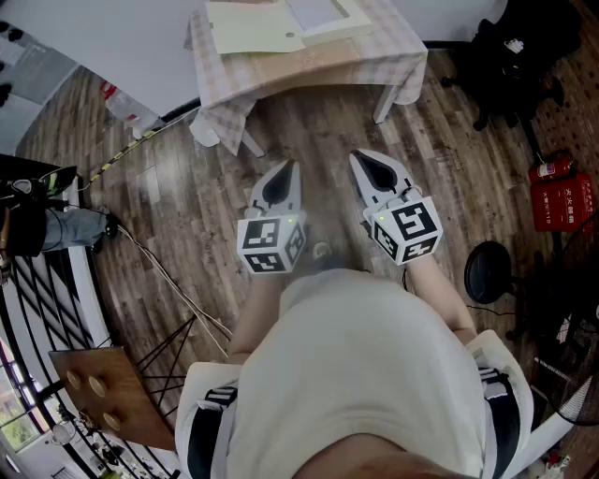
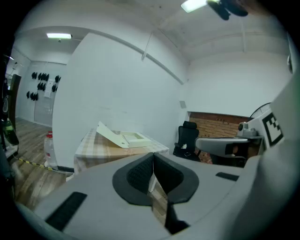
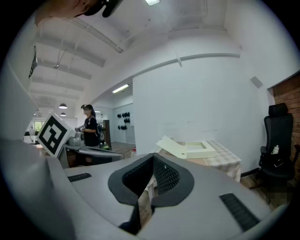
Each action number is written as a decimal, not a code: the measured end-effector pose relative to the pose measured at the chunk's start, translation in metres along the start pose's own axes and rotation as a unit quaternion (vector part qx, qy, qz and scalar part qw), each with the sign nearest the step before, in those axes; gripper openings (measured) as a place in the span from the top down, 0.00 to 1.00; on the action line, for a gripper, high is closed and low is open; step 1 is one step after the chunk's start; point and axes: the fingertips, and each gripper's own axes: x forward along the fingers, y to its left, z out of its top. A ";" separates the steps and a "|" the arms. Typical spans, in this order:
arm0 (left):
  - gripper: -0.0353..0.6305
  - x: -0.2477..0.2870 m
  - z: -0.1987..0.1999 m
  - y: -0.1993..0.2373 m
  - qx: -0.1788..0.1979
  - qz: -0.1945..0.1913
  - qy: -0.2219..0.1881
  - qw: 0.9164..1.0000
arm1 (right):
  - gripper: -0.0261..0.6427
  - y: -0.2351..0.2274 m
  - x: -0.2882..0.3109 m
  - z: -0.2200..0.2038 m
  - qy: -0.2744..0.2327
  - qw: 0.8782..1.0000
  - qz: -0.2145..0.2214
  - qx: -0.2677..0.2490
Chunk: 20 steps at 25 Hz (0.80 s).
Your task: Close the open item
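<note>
open box (image 1: 255, 28) on checked tbl (image 1: 398, 58)

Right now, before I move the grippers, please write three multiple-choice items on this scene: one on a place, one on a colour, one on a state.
1. Where does the box stand?
A. on the table with the checked cloth
B. on the wooden floor
C. on the office chair

2. What colour is the box?
A. red
B. cream
C. black

3. In what state is the lid of the box?
A. shut over the box
B. taken away from the table
C. folded back, open

Answers:
1 A: the head view shows the box on the cloth-covered table top, ahead of both grippers.
2 B: the box and its lid look pale cream in all three views.
3 C: in the left gripper view the lid leans back beside the box and its inside is uncovered.
</note>
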 end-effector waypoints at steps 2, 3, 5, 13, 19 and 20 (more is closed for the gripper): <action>0.94 -0.012 -0.003 -0.002 0.005 0.005 0.003 1.000 | 0.96 0.011 -0.011 0.000 -0.009 1.000 0.000 0.002; 0.94 -0.018 -0.004 -0.004 0.006 0.006 0.004 1.000 | 0.96 0.016 -0.017 0.001 -0.013 1.000 0.000 0.003; 0.94 -0.028 -0.009 -0.013 0.002 0.002 0.005 1.000 | 0.96 0.022 -0.031 0.000 -0.018 1.000 -0.002 0.003; 0.94 -0.043 -0.018 -0.028 -0.003 -0.010 0.002 1.000 | 0.96 0.031 -0.055 -0.012 -0.007 1.000 -0.004 0.005; 0.94 -0.035 -0.013 -0.024 0.000 -0.015 -0.005 1.000 | 0.96 0.028 -0.049 -0.009 -0.003 1.000 -0.004 -0.002; 0.94 -0.033 -0.012 -0.023 0.000 -0.016 -0.006 1.000 | 0.96 0.027 -0.047 -0.009 -0.004 1.000 -0.004 -0.002</action>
